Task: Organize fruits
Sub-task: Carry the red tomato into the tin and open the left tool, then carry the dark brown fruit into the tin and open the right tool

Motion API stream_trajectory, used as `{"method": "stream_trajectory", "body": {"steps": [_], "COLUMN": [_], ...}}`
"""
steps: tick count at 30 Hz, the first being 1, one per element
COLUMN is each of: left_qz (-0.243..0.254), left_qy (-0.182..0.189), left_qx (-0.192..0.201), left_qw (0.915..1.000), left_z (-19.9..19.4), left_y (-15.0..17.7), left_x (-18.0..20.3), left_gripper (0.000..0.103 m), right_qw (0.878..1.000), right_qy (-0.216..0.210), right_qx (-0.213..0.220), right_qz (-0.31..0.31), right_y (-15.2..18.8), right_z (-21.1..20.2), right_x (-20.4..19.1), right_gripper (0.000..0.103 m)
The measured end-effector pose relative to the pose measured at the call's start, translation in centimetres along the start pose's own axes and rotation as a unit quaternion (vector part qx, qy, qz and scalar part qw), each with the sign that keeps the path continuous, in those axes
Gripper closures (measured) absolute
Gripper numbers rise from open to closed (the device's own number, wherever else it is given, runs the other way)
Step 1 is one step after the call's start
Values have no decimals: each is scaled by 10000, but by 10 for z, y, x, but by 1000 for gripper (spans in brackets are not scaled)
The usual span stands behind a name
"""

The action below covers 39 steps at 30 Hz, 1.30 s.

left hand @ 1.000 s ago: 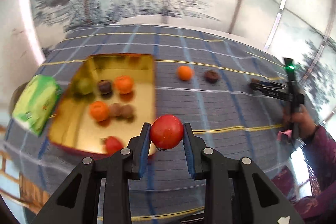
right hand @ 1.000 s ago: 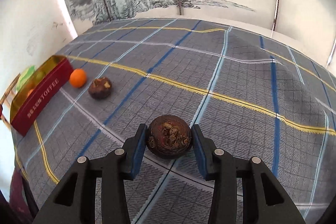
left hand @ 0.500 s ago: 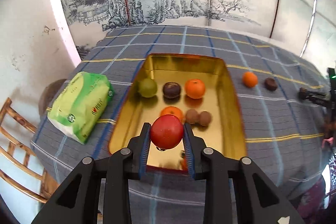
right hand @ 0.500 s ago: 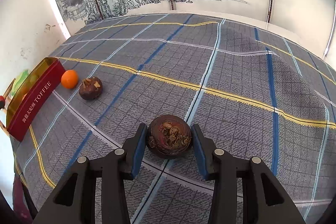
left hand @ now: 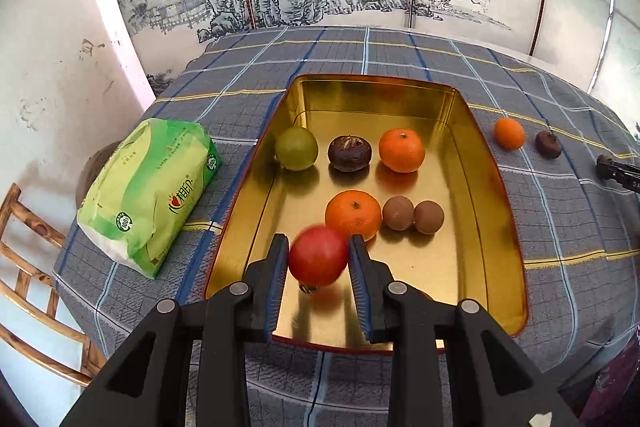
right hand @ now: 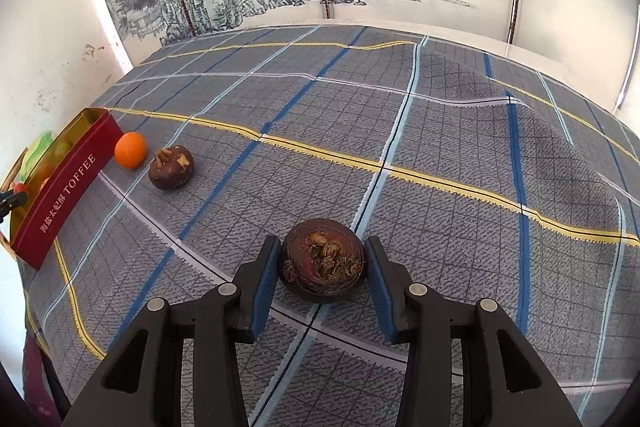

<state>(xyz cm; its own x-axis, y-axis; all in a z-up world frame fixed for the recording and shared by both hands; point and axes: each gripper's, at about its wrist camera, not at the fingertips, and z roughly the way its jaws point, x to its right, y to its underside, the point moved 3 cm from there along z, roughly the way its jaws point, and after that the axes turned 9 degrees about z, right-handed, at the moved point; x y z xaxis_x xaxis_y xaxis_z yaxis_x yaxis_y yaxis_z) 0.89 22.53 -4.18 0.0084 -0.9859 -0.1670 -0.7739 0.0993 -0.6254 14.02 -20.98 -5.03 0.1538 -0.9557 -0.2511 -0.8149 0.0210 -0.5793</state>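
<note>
A red fruit [left hand: 318, 255] hangs above the gold tin's [left hand: 472, 123] near end. Inside the tin lie a green fruit [left hand: 296, 148], two oranges [left hand: 401, 150], a dark chestnut [left hand: 349, 153] and two brown balls [left hand: 413, 213]. On the cloth lie another orange [right hand: 129, 149] and two chestnuts [right hand: 171, 167].

Three oranges [left hand: 401, 151], three chestnuts [left hand: 349, 153], two longans [left hand: 397, 213] — one tin [left hand: 372, 95]

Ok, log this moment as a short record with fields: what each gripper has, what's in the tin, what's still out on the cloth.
left gripper: shut on red fruit, above the gold tin
right gripper: shut on dark brown fruit
in tin: green fruit, two oranges, dark fruit, two small brown fruits
on cloth: small orange, dark brown fruit beside it
beside tin: green packet
</note>
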Motion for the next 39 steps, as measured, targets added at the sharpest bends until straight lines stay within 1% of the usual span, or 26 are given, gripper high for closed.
{"method": "stream_trajectory", "body": {"steps": [6,12,17,20,23,25,27,28,29,30,33,37,39], "left_qz": [-1,-116,-305,-330,-349,-392,-475,-531,-592,-657,-882,-1057,-1068], "left_qy": [-46,-39,83,129,237,255,202,149,81,25,3,61,28], "left_qx": [14,84,213,349,510,584,670,717,758,803,906,835,846], "left_qw": [10000,9999,9993,9988,9978,9972,9964,9959,9953,9946,9920,9909,9907], "left_z": [4,-5,-25,-42,-58,-68,-76,-79,-82,-86,-91,-91,-92], "left_y": [-1,4,11,13,13,13,12,12,13,13,16,25,29], "left_x": [0,2,18,32,43,46,46,44,42,40,33,28,27], "left_gripper": [76,75,72,69,68,62,49,45,38,34,34,34,34], "right_qw": [10000,10000,10000,10000,9999,10000,10000,9999,9997,9995,9981,9941,9906], "right_qy": [5,14,4,-15,102,23,-50,-95,-216,-295,-562,-931,-1140], "right_qx": [-1,-1,-4,-1,-2,-12,36,51,100,123,162,221,254], "right_qz": [-4,-10,-27,-9,-71,-13,-9,-14,-18,-32,-198,-510,-716], "right_y": [0,0,0,1,5,9,13,14,16,17,18,17,14], "right_z": [0,0,1,2,1,-5,-14,-18,-26,-31,-45,-58,-63], "right_x": [0,0,0,1,0,-4,-12,-17,-23,-29,-54,-99,-126], "right_gripper": [59,59,59,59,59,59,59,59,59,59,59,59,59]}}
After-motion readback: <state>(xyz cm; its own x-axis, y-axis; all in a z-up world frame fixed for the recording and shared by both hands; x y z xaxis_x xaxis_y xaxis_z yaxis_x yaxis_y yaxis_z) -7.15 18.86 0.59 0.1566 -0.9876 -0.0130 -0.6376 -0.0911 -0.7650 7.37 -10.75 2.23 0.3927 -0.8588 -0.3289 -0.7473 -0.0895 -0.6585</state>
